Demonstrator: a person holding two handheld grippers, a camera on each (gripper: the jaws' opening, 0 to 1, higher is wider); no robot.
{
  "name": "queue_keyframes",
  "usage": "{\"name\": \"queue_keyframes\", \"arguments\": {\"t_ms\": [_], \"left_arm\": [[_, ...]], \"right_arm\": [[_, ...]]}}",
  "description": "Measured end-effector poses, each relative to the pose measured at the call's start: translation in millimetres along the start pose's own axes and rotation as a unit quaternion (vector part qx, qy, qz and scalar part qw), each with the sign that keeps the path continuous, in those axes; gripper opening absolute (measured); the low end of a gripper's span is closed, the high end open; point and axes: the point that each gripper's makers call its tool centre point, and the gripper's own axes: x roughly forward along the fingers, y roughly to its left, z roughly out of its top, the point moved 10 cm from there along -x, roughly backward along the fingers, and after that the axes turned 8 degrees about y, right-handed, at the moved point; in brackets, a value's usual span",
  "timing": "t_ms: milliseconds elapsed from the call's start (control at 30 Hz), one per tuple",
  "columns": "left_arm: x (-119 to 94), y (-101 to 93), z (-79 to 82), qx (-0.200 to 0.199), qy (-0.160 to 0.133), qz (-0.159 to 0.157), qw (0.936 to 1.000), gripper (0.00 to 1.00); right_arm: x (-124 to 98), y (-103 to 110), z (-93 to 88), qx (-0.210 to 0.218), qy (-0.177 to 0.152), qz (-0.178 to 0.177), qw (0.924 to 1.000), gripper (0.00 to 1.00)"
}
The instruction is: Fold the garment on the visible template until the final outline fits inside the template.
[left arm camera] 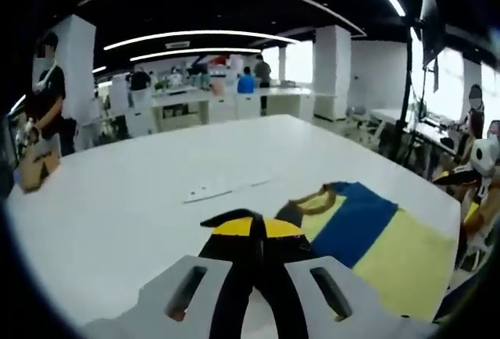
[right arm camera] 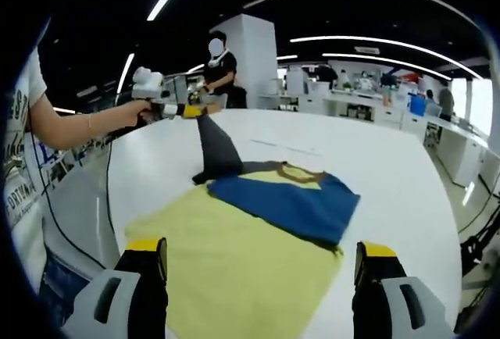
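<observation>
Yellow-and-blue garment (right arm camera: 258, 237) flat on white bench (right arm camera: 391, 175); grey sleeve (right arm camera: 215, 151) lifted above it, pinched in left tool (right arm camera: 191, 110); right tool (right arm camera: 262, 265) wide open, empty.

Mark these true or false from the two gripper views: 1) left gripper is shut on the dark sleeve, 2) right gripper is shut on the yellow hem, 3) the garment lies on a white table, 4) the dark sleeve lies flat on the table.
1) True: the left gripper is shut on the dark sleeve.
2) False: the right gripper is open, its jaws wide apart with nothing between them.
3) True: the garment, yellow with a blue band, lies on the white table.
4) False: the sleeve is lifted, stretched up from the garment.
</observation>
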Motion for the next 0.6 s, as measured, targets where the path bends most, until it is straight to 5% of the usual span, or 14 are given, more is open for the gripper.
{"name": "queue_keyframes", "arguments": {"t_ms": [333, 600], "left_arm": [[-36, 31.3, -0.8, 0.009, -0.008, 0.068, 0.9976, 0.0], [-62, 60.7, -21.0, -0.011, 0.003, 0.13, 0.9915, 0.0]], "right_arm": [[2, 3, -2.3, -0.003, 0.002, 0.007, 1.0, 0.99], [3, 6, -4.2, -0.007, 0.008, 0.012, 0.9999, 0.99]]}}
